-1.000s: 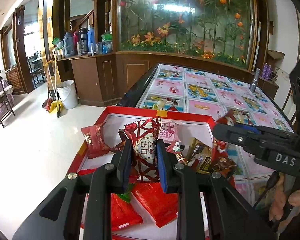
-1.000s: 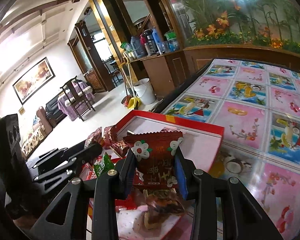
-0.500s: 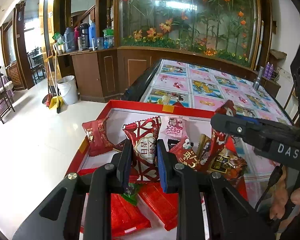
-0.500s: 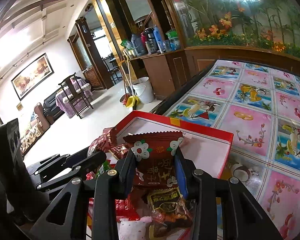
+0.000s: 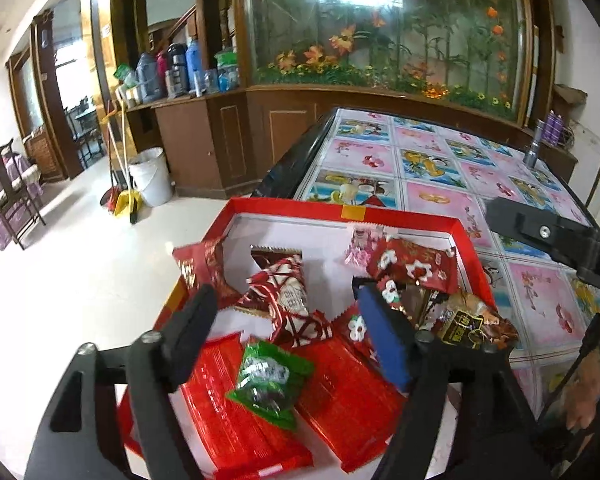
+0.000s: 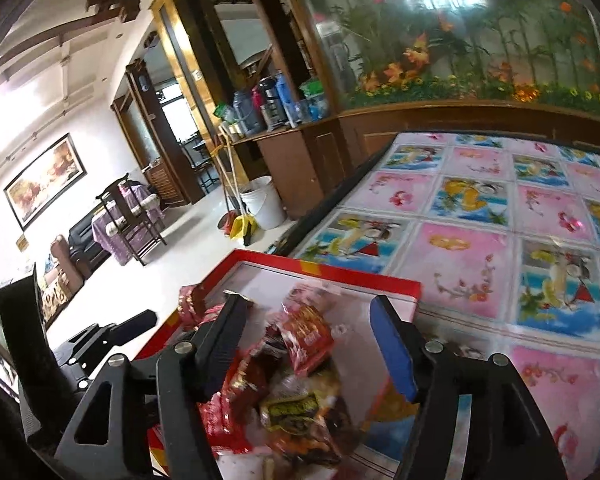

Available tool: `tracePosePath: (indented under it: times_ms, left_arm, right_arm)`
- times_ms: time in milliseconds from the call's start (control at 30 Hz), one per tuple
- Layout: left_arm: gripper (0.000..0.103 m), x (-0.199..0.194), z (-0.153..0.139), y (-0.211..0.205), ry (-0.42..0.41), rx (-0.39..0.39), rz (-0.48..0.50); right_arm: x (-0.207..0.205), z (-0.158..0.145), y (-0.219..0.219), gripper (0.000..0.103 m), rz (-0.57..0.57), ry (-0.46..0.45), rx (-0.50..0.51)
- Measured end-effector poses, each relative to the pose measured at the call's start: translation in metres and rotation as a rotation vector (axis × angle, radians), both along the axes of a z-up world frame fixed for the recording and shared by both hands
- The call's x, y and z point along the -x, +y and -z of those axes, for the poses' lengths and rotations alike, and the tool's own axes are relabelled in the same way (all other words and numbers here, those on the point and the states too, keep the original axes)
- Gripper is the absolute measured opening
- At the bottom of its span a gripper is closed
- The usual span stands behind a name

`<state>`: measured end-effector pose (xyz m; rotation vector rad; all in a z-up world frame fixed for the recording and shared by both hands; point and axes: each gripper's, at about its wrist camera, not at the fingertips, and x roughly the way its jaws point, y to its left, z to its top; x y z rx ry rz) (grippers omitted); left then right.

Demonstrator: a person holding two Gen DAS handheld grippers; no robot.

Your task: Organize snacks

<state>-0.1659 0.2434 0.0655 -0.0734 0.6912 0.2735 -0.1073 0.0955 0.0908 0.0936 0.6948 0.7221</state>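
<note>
Snack pile (image 6: 296, 384): smearing with motion blur in the right wrist view; wrappers running together, print unreadable.
Red tray (image 5: 404, 218): near edge being cut off at the frame bottom, hiding behind claw arms.
Flat red packets (image 5: 236, 412): lower ends hiding under the left claw (image 5: 300, 338).
Hand (image 5: 584, 396): showing only partly at lower right.

A home's living and dining room: framed painting (image 6: 45, 181), sofa (image 6: 85, 236), wooden chairs (image 5: 9, 192), patterned dining table (image 5: 452, 168)
</note>
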Motion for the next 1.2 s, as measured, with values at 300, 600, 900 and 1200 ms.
tracePosePath:
  times_ms: [300, 600, 900, 1200]
  left_arm:
    - [0.083, 0.024, -0.018, -0.012, -0.034, -0.069, -0.062]
    - [0.084, 0.069, -0.045, -0.026, -0.11, -0.1, -0.062]
    - [0.095, 0.124, -0.069, -0.035, -0.181, -0.117, -0.096]
    - [0.103, 0.132, -0.074, -0.038, -0.208, -0.126, -0.176]
  right_arm:
    - [0.021, 0.0, -0.022, 0.066, 0.013, -0.002, 0.004]
    - [0.069, -0.017, -0.031, 0.068, -0.009, -0.061, 0.02]
    - [0.15, -0.058, -0.047, 0.074, -0.034, -0.18, 0.016]
    - [0.185, -0.073, -0.062, 0.082, -0.057, -0.323, 0.034]
